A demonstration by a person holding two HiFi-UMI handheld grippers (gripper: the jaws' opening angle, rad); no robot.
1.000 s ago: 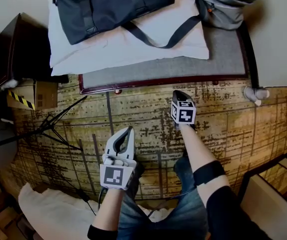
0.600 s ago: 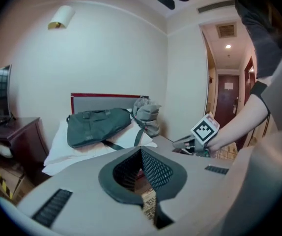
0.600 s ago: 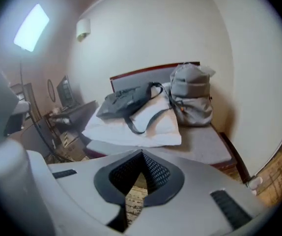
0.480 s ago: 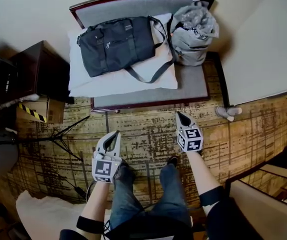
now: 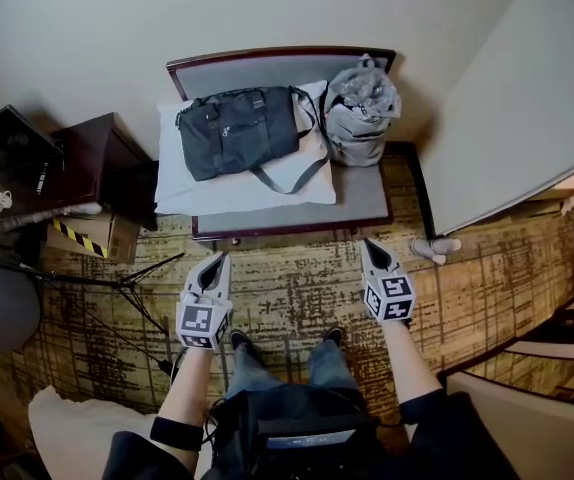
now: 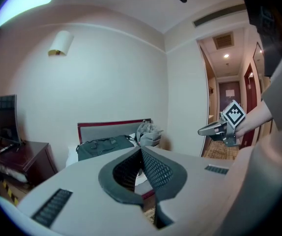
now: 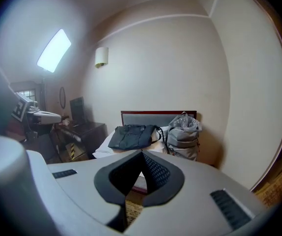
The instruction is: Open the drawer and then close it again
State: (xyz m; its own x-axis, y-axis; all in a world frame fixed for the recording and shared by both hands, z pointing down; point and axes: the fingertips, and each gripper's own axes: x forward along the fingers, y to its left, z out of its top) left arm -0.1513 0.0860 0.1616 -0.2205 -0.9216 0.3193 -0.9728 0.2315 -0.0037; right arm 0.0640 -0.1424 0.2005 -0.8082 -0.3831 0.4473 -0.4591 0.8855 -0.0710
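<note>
Lifted well clear of the carpet since a second ago: left tongs and right tongs, both pressed shut on nothing, aimed at the bench ahead. No drawer in sight; dark cabinet well left, front hidden. Task stage unreadable.

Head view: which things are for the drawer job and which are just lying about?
For the job: left gripper, right gripper, both with jaws shut and empty; dark cabinet, only maybe.
Lying about: black bag, grey backpack, white pillow, cardboard box.
</note>
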